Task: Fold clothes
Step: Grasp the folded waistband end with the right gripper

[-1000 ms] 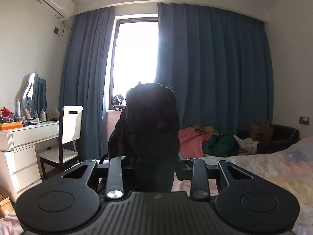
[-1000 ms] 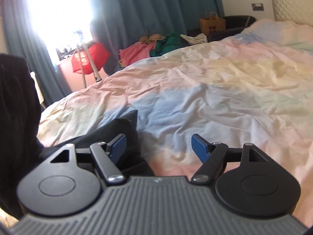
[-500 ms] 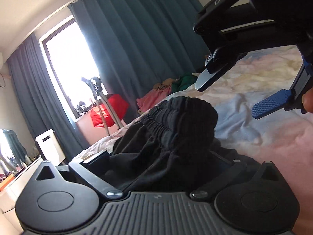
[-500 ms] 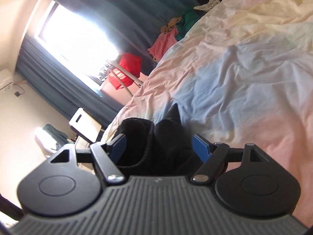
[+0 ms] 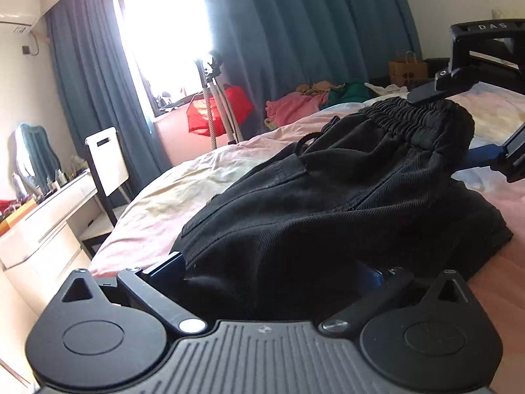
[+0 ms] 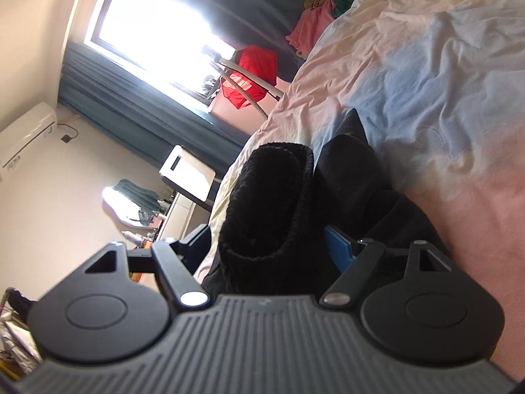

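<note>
- While one pair of black pants (image 5: 344,197) fills mid-frame on one bed (image 5: 170,193), two grippers hold it.
- left gripper (image 5: 275,269) clamped on fabric, lower center.
- right gripper (image 6: 272,246) pinching the waistband.

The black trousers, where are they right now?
The black trousers lie on the bed, stretched between the two hand-held grippers: the left has the near end and the right the elastic waistband.

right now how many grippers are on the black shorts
2. The left gripper has the near edge of the black shorts between its fingers; the right gripper straddles the elastic waistband end. Whether either is actually clamped is hidden by the cloth.
</note>
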A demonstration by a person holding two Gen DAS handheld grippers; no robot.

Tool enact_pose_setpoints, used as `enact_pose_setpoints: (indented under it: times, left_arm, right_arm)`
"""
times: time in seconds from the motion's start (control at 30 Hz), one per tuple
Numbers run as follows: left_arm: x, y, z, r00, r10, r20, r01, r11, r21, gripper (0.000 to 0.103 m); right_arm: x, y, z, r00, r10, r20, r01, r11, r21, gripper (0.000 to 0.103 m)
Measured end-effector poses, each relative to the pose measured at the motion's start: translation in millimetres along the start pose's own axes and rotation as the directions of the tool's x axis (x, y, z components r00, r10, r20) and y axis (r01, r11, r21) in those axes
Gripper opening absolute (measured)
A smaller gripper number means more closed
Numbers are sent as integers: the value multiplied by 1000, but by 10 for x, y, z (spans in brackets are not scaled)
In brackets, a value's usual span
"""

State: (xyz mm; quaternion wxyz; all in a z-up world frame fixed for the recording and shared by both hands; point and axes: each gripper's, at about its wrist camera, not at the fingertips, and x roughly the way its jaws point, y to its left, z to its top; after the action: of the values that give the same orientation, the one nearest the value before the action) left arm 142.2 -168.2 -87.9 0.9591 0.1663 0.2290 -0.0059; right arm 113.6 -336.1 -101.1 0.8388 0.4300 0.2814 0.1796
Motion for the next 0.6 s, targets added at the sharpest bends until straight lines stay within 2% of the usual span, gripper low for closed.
enact_pose_setpoints:
  times: [0.07,0.13,0.2,0.27,0.4,0.43,0.6]
  left_arm:
    - [139,141,-80,1000,22,-21,-24,998,-66,103]
    - [260,273,-54,999,41,-10,-42,996,-83,103]
    - [378,344,-5,999,42,4,-41,995,-93,103]
    - [493,365,33,1000,24,-5,-25,993,-113,103]
    - [195,530,-176,999,37,19,-35,994,-101,103]
    - [-34,567,-326,999,37,32,-33,994,-101,103]
    - [-416,516,-319,994,21,105,-7,991,-131,103]
  right_arm:
    - [131,145,-46,997,-75,-1,75,996,-46,77]
    - [251,170,-119,995,-95,-14,94,994,-54,76]
    - [334,175,-195,992,-128,-15,126,988,-88,53]
    - [385,183,-258,986,-164,-7,162,977,-139,45]
    - [320,267,-215,990,-139,26,141,974,-180,33]
    - [294,296,-198,991,-127,37,132,973,-187,32]
    - [157,444,-115,994,-65,92,84,970,-228,29]
